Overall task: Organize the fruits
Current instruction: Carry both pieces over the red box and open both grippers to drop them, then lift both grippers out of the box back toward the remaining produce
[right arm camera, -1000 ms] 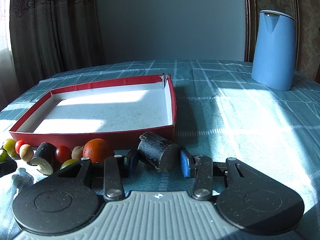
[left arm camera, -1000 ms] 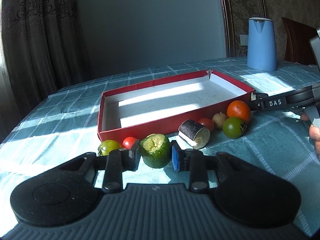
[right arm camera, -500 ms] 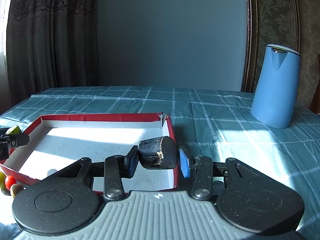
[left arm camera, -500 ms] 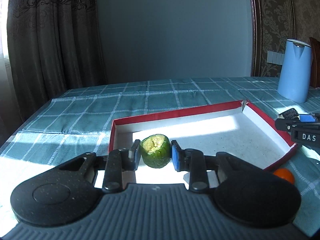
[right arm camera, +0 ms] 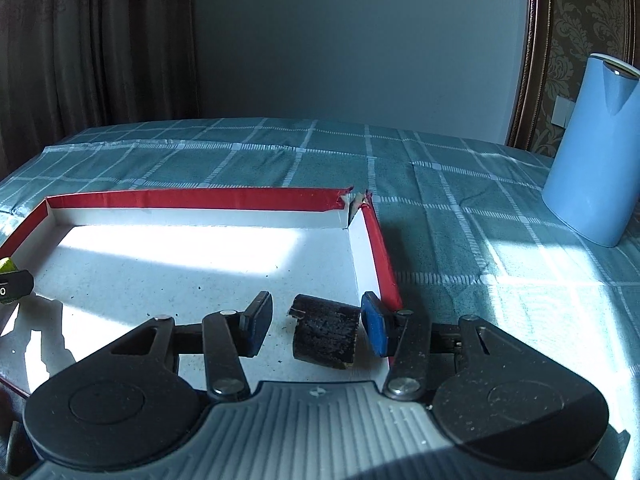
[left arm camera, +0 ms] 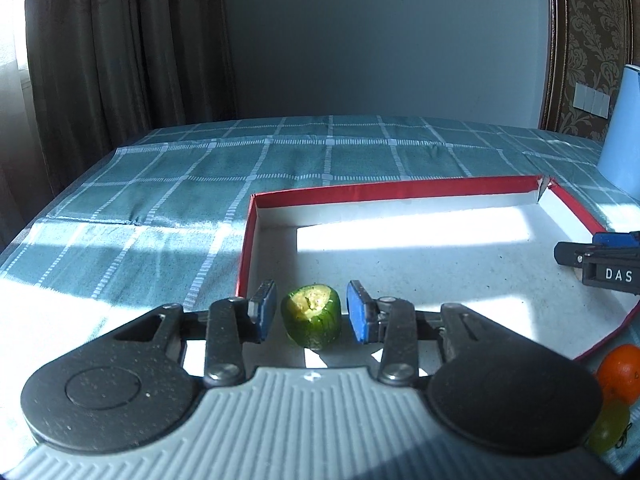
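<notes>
Both hands have carried their pieces from the row on the counter [left arm camera: 168, 184] to above the red-walled tray [right arm camera: 192, 199], and both pairs of jaws are now opening. Largest, the tray fills the middle of each view, its white floor the likely drop zone for the fruits. Low centre in the right wrist view, the right gripper [right arm camera: 316, 330] stands apart around a dark cut chunk [right arm camera: 326, 336], which touches only the blue pad. Low centre in the left view, the left gripper [left arm camera: 312, 314] clears the green cut fruit [left arm camera: 311, 316], released into the tray. "DAS" reads at right.
</notes>
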Motion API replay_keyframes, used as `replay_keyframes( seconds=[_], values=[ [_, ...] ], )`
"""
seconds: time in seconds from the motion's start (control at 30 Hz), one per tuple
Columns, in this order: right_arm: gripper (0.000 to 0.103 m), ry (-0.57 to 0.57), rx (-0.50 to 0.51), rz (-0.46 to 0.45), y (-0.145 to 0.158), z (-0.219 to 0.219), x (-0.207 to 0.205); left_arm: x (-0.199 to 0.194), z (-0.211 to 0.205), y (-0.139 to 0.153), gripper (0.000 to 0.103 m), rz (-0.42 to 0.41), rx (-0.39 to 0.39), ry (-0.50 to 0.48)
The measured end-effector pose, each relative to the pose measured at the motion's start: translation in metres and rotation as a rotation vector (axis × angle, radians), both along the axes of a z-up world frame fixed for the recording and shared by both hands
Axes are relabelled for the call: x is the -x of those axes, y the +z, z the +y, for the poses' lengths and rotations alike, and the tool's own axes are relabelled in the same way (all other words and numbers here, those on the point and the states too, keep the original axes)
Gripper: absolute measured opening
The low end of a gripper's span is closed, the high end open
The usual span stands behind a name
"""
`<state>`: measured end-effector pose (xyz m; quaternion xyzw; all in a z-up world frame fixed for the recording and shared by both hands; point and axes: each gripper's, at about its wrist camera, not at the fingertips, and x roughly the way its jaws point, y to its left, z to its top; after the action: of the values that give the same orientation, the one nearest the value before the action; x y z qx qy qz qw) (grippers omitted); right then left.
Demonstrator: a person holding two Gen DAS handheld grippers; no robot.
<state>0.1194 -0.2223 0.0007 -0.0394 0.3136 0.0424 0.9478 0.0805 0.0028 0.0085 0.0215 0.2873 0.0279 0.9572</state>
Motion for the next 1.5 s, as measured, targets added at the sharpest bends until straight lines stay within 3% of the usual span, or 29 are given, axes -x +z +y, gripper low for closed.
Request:
replay_keyframes(
  seconds=[0.03, 0.07, 0.13, 0.23, 0.37, 0.67, 0.8, 0.9, 1.2, 1.4, 1.5],
  values=[
    [0.061, 0.005, -0.017, -0.012, 0.001, -0.002, 0.002, 0.002, -0.001, 0.001, 0.056, -0.014, -0.009, 0.006],
    [0.066, 0.009, -0.032, -0.017, 0.002, -0.003, 0.004, 0.004, -0.001, 0.002, 0.063, -0.030, -0.005, -0.006],
    [0.067, 0.005, -0.042, -0.030, 0.006, -0.005, 0.008, 0.008, -0.002, 0.003, 0.067, -0.046, -0.002, -0.014],
    [0.066, -0.004, -0.073, -0.064, 0.011, -0.014, 0.021, 0.020, -0.002, 0.008, 0.083, -0.118, -0.026, 0.007],
    [0.067, -0.059, -0.103, -0.141, 0.019, -0.028, 0.047, 0.041, 0.009, 0.017, 0.090, -0.187, 0.031, 0.003],
    [0.070, -0.099, -0.305, -0.147, 0.021, -0.060, 0.075, 0.100, 0.045, 0.010, 0.096, -0.227, 0.047, 0.076],
    [0.070, -0.094, -0.290, -0.153, 0.017, -0.058, 0.087, 0.110, 0.046, 0.006, 0.096, -0.203, 0.021, 0.068],
    [0.079, -0.096, -0.285, -0.151, 0.014, -0.058, 0.093, 0.113, 0.043, 0.004, 0.098, -0.199, 0.009, 0.046],
    [0.079, -0.113, -0.291, -0.134, 0.009, -0.060, 0.092, 0.110, 0.040, 0.001, 0.101, -0.178, -0.009, 0.033],
    [0.079, -0.108, -0.269, -0.117, 0.008, -0.056, 0.090, 0.117, 0.038, -0.001, 0.098, -0.185, -0.028, 0.002],
    [0.079, -0.107, -0.263, -0.114, 0.007, -0.055, 0.090, 0.115, 0.037, -0.004, 0.088, -0.147, -0.043, -0.022]
  ],
)
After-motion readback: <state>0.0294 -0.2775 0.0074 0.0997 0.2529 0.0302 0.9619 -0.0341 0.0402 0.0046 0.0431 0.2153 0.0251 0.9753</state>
